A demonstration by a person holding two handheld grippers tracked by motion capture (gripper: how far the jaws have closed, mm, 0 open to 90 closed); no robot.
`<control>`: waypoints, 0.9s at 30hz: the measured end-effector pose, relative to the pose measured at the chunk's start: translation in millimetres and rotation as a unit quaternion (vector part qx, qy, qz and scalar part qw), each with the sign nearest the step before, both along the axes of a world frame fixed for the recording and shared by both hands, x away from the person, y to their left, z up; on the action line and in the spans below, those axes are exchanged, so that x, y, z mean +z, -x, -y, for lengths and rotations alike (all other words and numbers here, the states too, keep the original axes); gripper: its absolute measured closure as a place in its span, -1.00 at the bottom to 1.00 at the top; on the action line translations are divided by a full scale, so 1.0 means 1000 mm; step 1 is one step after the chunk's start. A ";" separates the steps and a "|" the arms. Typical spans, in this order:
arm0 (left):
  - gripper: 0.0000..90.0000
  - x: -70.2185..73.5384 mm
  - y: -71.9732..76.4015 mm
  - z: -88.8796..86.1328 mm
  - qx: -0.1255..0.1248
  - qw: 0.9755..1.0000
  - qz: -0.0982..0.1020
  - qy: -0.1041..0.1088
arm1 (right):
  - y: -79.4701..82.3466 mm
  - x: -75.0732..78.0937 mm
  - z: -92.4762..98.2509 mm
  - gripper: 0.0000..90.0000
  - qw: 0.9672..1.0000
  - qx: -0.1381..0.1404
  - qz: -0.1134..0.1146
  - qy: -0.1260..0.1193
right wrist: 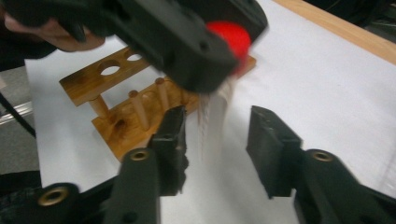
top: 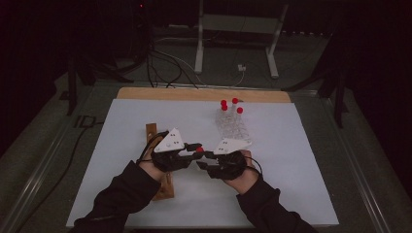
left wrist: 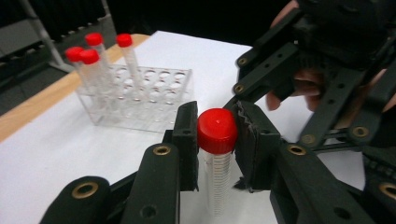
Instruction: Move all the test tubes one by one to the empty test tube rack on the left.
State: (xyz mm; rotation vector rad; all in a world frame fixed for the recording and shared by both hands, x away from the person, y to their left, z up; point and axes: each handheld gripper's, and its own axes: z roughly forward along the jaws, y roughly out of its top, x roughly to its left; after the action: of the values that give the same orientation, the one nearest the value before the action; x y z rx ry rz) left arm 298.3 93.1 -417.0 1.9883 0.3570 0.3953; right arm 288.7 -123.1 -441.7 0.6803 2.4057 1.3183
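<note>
Both hands meet low over the middle of the white bench [top: 291, 194], grippers pointing at each other. The left gripper [left wrist: 215, 140] has its jaws closed on the red cap of a clear tube [left wrist: 217, 177], held upright. The right gripper [right wrist: 215, 144] has its jaws parted around the tube's body, not pressing. The wooden rack [right wrist: 121, 107] lies just beside the left hand, the clear rack [left wrist: 140, 95] near beyond; the bench's near edge has open room.
</note>
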 end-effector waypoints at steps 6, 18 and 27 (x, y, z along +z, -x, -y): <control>0.60 0.009 -0.003 -0.015 0.018 1.000 0.004 0.006 | 0.001 0.002 0.011 -0.27 1.000 -0.011 -0.006 -0.020; 0.60 0.028 -0.013 -0.048 0.066 0.997 0.019 0.018 | 0.007 0.006 0.032 -0.95 0.999 -0.030 0.002 -0.045; 0.60 0.040 -0.025 -0.075 0.115 0.993 0.031 0.018 | 0.011 0.009 0.043 -1.00 0.998 -0.021 0.010 -0.066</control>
State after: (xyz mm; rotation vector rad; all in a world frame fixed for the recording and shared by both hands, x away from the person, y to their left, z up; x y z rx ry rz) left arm 323.4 168.6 -376.8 1.9014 0.5522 0.5917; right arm 277.9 -165.7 -432.8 0.7437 2.2920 1.4689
